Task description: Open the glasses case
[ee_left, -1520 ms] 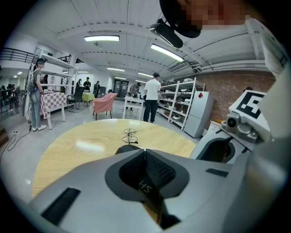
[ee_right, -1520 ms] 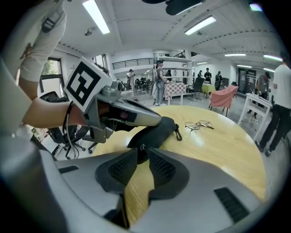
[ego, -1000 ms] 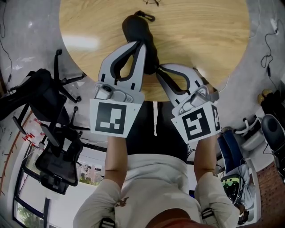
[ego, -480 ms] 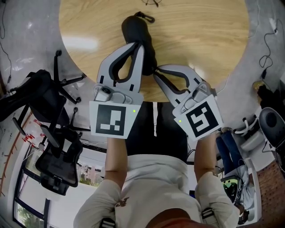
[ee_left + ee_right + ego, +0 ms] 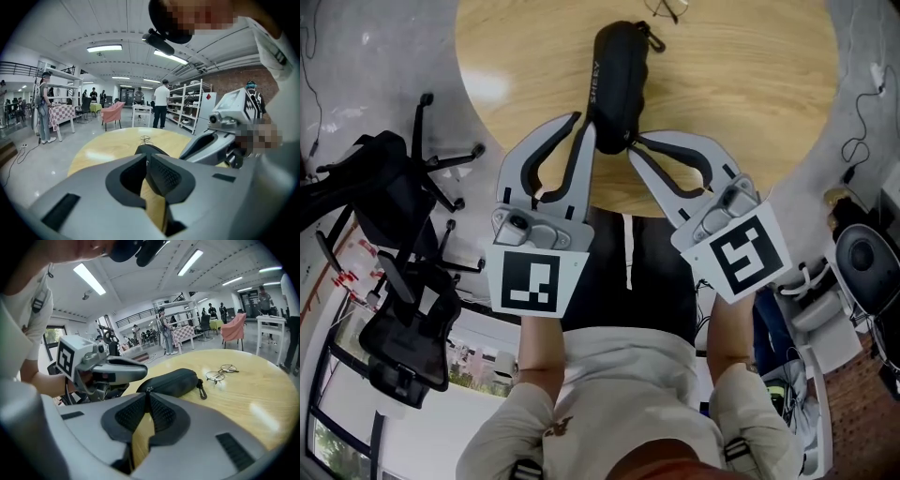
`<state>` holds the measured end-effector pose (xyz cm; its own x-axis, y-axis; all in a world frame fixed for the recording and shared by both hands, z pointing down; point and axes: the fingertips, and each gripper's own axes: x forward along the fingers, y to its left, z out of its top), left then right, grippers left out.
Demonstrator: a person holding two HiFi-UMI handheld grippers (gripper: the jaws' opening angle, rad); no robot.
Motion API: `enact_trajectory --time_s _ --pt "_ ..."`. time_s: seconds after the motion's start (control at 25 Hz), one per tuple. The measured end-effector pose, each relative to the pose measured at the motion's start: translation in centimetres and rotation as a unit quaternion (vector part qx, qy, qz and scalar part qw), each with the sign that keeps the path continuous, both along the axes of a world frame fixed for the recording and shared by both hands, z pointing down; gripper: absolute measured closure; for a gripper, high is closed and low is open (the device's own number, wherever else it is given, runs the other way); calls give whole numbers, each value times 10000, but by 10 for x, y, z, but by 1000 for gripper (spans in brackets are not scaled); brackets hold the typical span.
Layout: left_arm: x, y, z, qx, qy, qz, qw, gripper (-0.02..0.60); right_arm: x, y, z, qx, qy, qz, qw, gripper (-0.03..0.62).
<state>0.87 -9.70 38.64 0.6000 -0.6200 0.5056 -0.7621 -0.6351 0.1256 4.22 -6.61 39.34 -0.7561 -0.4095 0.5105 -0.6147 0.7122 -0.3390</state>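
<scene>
The black glasses case [image 5: 617, 80] lies closed on the round wooden tabletop [image 5: 741, 103], with wire eyeglasses [image 5: 221, 372] just beyond its far end. The left gripper [image 5: 589, 131] and right gripper [image 5: 632, 141] meet at its near end. Each has its fingers pressed together, but I cannot tell whether either nips the case.

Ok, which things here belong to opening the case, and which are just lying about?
In the job: glasses case, closed; left gripper and right gripper, both at its near end.
Lying about: wire-rimmed glasses on the table beyond the case; office chairs on the floor.
</scene>
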Motion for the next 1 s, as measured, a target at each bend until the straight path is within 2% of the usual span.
enact_trajectory --time_s 0.16,0.24,0.32,0.52,0.68,0.84,1.0 --pt "-18 5 0 -4 251 -107 9996 557 -12 -14 -4 -101 -65 95 9999 551" --pt "-25 7 2 -12 242 -103 9997 537 -20 -20 -6 -79 -67 73 9999 552" --pt "-30 11 6 -17 92 37 9999 468 -26 -25 -8 -49 -47 11 10000 553" --pt "-36 10 12 131 -276 321 9990 404 -36 -31 -10 -104 40 -82 9999 553" --pt "-31 11 21 63 -397 657 9970 274 -41 -39 -13 -182 -63 -53 9998 553" --pt "-31 6 24 164 -499 551 9971 261 -47 -42 -13 -127 -41 -202 9997 554" --pt "-33 -9 24 427 -644 490 9958 246 -58 -38 -20 -336 -204 -264 9989 553"
